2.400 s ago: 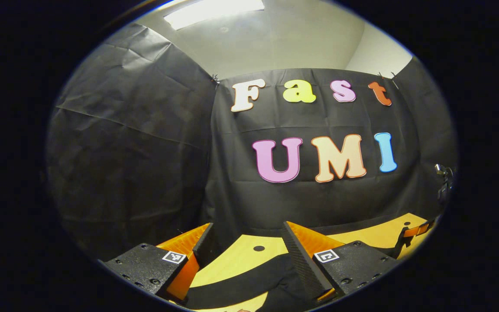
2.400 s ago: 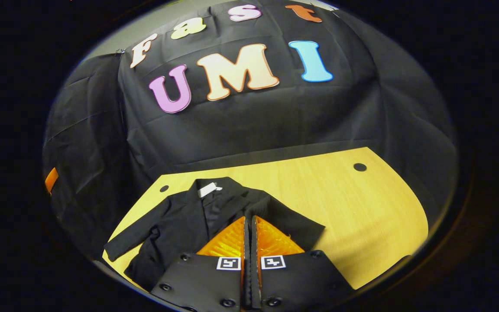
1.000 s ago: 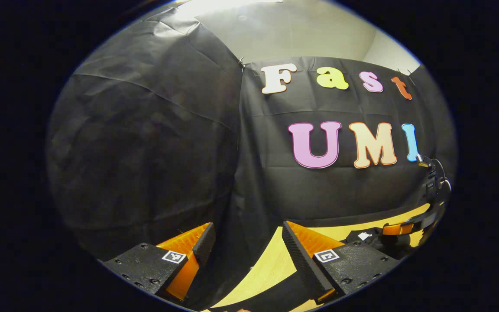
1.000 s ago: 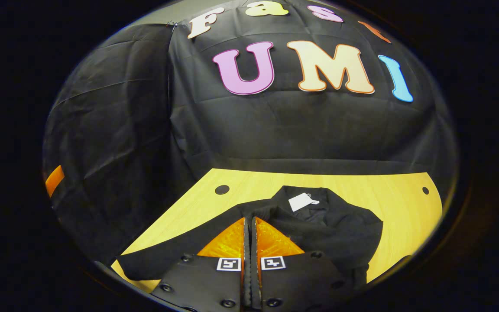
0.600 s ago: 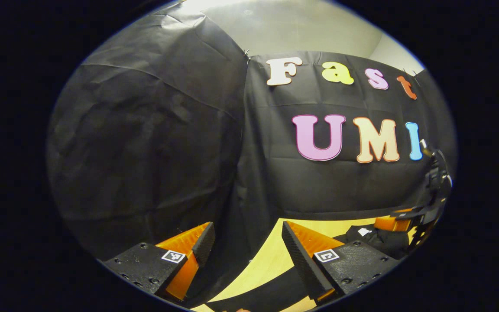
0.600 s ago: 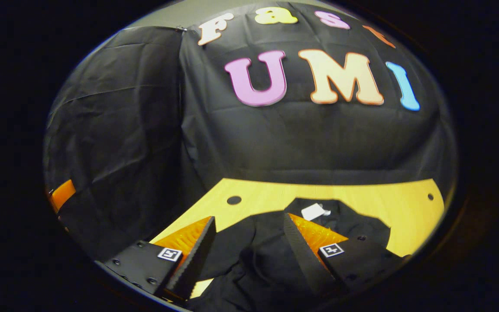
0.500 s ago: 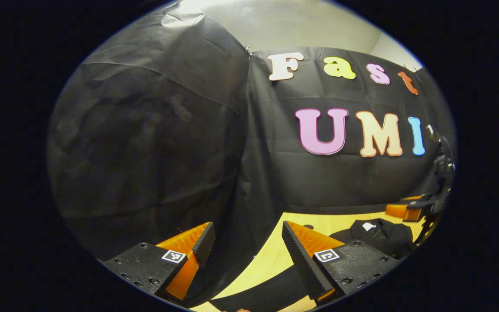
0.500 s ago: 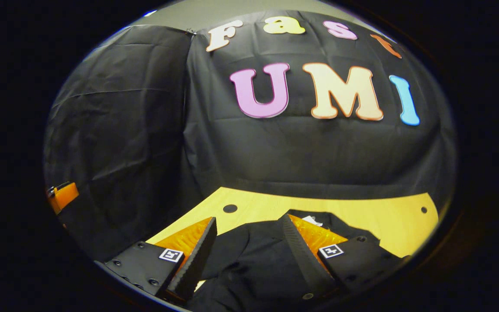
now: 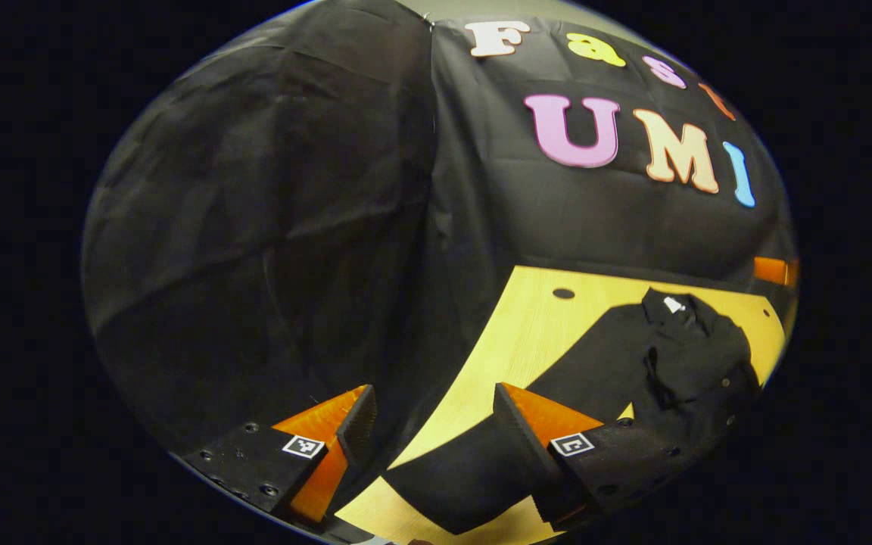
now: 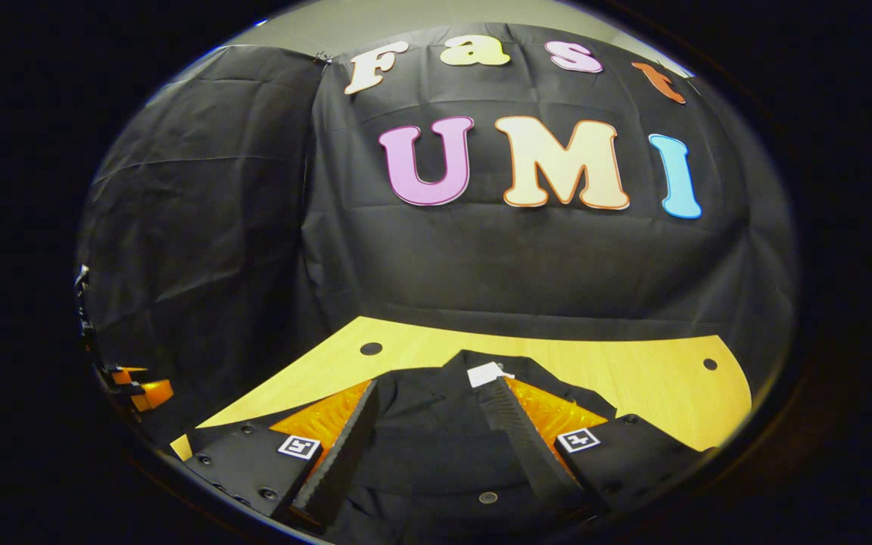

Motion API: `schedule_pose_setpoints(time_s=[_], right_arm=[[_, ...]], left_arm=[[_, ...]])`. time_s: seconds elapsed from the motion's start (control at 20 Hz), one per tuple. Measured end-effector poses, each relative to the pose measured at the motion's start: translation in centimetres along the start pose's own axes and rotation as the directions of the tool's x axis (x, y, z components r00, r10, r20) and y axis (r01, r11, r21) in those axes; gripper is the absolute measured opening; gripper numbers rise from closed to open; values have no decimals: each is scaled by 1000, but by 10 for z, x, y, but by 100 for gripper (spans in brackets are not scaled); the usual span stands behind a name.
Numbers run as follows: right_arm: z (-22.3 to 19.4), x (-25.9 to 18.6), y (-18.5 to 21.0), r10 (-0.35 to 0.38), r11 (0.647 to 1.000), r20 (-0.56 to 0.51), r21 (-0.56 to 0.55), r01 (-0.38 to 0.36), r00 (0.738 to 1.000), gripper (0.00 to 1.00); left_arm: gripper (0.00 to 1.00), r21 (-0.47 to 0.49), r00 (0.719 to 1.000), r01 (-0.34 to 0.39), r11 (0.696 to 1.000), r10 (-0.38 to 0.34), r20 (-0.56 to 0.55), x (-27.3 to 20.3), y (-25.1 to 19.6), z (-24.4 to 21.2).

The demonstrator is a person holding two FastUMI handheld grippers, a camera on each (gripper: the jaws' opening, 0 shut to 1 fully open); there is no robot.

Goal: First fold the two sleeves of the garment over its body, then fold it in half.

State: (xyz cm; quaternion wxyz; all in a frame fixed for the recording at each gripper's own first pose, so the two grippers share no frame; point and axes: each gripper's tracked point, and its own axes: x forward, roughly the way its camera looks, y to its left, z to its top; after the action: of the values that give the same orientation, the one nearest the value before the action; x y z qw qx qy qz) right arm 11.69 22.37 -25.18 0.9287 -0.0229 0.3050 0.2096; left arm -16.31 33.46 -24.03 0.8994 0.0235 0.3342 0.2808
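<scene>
A black jacket [image 9: 689,356] with a white neck tag [image 10: 485,374] lies on the yellow wooden table [image 9: 527,325]. One sleeve is folded over its body. The other sleeve [image 9: 481,469] stretches flat toward the table's left edge. My left gripper [image 9: 432,412] is open above that sleeve's cuff, and the cuff lies by its right finger. In the right gripper view, my right gripper [image 10: 432,424] stands open just over the jacket's body [image 10: 436,446], with nothing between its fingers. The left gripper [image 10: 137,392] shows at the far left there.
The table [image 10: 633,378] has small round holes [image 10: 370,349] near its back corners. Black cloth walls close the back and the left side. Bare wood lies to the right of the jacket in the right gripper view.
My right gripper carried a sleeve across the jacket, opened and let it go on the body. My left gripper has tilted down over the outstretched sleeve.
</scene>
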Motion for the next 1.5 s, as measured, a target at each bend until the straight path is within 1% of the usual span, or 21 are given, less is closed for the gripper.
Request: schedule_pose_setpoints(time_s=[0.1,0.2,0.45,0.65,0.8,0.85,0.9,0.95,1.0,1.15,1.25,1.3,1.4,1.45,1.5], right_arm=[[-6,-4,-8,-17,1000,-19,5,17,1000,98],[-8,-8,-15,-33,999,-26,0,33,999,98],[-15,-11,-20,-54,999,-47,-11,53,997,98],[-16,-13,-21,-58,998,-51,-19,57,997,98],[-14,-15,-24,-64,998,-45,-21,63,997,97],[-13,-16,-26,-66,998,-44,-22,65,997,97],[-14,-18,-28,-70,997,-43,-22,69,997,95],[-13,-18,-30,-72,997,-42,-22,71,997,97],[-13,-19,-32,-74,997,-42,-24,73,996,97],[-14,-23,-37,-79,997,-44,-26,78,996,97],[-14,-27,-40,-81,997,-38,-24,80,996,98],[-15,-28,-42,-81,997,-38,-20,80,996,97],[-16,-32,-43,-79,997,-35,-4,79,996,98],[-16,-35,-45,-78,997,-33,0,78,996,98],[-17,-38,-47,-78,997,-30,2,78,996,95]], left_arm=[[92,-8,997,1,1000,-1,-78,2,0,-26],[93,-14,989,9,1000,-11,-149,5,-3,-51],[93,-27,963,7,1000,-14,-269,9,-1,-99],[93,-23,952,2,1000,-9,-306,13,0,-119],[94,-36,940,11,999,-23,-340,12,-4,-127],[94,-36,949,13,999,-23,-315,12,-4,-123],[94,-42,948,14,999,-27,-318,12,-6,-127],[94,-52,949,13,999,-28,-313,10,-6,-124],[89,-62,951,18,998,-36,-308,13,-7,-121],[65,-37,951,53,998,-61,-302,15,-27,-123],[38,-20,951,90,996,-92,-295,13,-33,-122],[25,-15,955,85,996,-85,-284,14,-32,-120],[0,-47,953,62,997,-73,-293,15,-31,-115],[0,-95,949,78,992,-103,-297,14,-37,-110],[0,-139,949,97,986,-134,-285,7,-42,-99]])
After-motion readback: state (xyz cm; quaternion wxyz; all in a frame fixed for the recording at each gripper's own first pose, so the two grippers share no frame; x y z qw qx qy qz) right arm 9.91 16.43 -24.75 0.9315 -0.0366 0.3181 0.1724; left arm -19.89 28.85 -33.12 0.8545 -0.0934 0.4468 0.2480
